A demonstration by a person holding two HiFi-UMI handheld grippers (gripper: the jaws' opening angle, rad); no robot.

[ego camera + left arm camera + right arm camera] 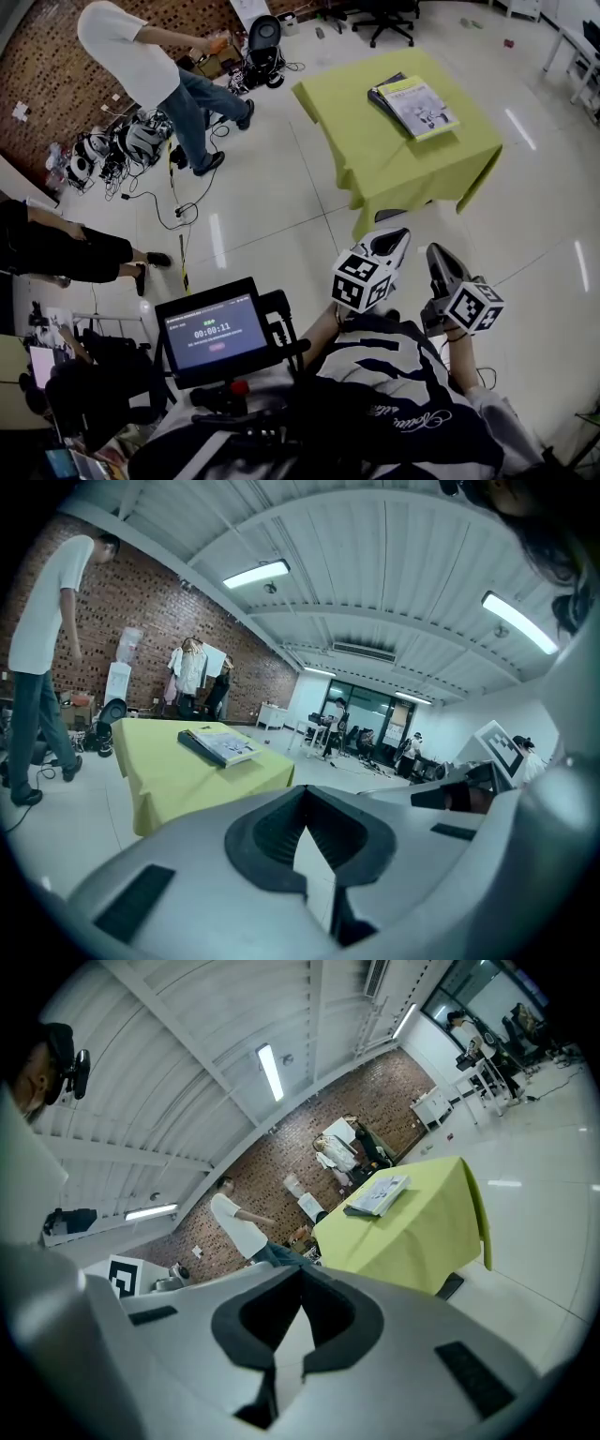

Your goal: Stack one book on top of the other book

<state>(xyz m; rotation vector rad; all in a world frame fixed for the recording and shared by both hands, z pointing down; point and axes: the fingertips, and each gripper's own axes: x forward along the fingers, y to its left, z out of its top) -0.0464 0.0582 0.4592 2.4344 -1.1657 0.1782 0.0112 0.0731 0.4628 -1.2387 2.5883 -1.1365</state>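
Note:
Two books lie stacked on a table under a yellow-green cloth [375, 159]. A light-covered book [419, 105] rests on a dark book [382, 94], whose edge shows at the left. The stack also shows in the left gripper view [220, 744] and in the right gripper view [378, 1194]. My left gripper [398, 234] and right gripper [436, 253] are held side by side close to my body, well short of the table. Both point toward it. The jaws of each gripper [309, 855] [286, 1344] meet with nothing between them.
A person in a white shirt and jeans [141, 56] stands at the back left near gear and cables on the floor [131, 145]. Another person [56, 248] sits at the left. Office chairs [384, 14] stand behind the table. A small screen [214, 333] sits on my rig.

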